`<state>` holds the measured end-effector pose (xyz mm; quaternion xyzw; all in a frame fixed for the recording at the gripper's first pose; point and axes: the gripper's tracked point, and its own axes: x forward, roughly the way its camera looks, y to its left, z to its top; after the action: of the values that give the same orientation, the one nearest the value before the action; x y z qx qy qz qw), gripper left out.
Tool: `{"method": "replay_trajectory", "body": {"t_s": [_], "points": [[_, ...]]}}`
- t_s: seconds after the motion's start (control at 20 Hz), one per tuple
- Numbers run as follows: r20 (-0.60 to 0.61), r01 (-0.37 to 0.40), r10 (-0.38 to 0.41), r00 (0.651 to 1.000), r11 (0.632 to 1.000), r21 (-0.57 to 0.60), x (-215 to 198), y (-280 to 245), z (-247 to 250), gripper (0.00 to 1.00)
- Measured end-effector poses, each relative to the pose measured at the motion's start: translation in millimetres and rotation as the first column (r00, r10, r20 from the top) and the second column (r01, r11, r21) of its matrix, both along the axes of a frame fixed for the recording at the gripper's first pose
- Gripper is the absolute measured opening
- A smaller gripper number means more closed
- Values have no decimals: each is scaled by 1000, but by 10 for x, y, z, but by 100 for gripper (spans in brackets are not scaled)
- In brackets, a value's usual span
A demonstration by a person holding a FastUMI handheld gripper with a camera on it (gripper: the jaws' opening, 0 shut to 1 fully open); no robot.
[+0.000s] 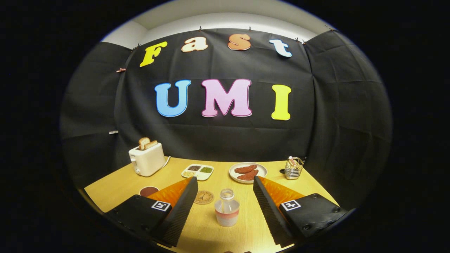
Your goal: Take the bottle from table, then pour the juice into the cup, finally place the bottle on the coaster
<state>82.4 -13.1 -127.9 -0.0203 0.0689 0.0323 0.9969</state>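
A small clear bottle (227,208) with a reddish band and no cap stands upright on the wooden table (116,184), in the gap between my fingers. My gripper (225,179) is open, its fingers wide apart and clear of the bottle on both sides. A round tan coaster (204,197) lies flat just left of the bottle, beside the left finger. A dark cup (148,190) sits farther left, partly hidden behind the left finger.
A white toaster (147,159) with bread slices stands at the back left. A divided dish (197,172) and a plate of reddish food (248,172) sit at the back middle. A wire holder (294,168) stands at the back right.
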Motion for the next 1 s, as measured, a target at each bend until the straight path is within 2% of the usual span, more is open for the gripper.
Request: {"method": "replay_trajectory", "body": {"t_s": [0.2, 0.4, 1.0], "points": [[-54, -7, 6, 999, 1000, -13, 10, 6, -277, 97], [-52, 8, -8, 999, 1000, -13, 109, -29, -419, 97], [-87, 59, -54, 995, 996, 63, 409, -47, -1016, 98]]}}
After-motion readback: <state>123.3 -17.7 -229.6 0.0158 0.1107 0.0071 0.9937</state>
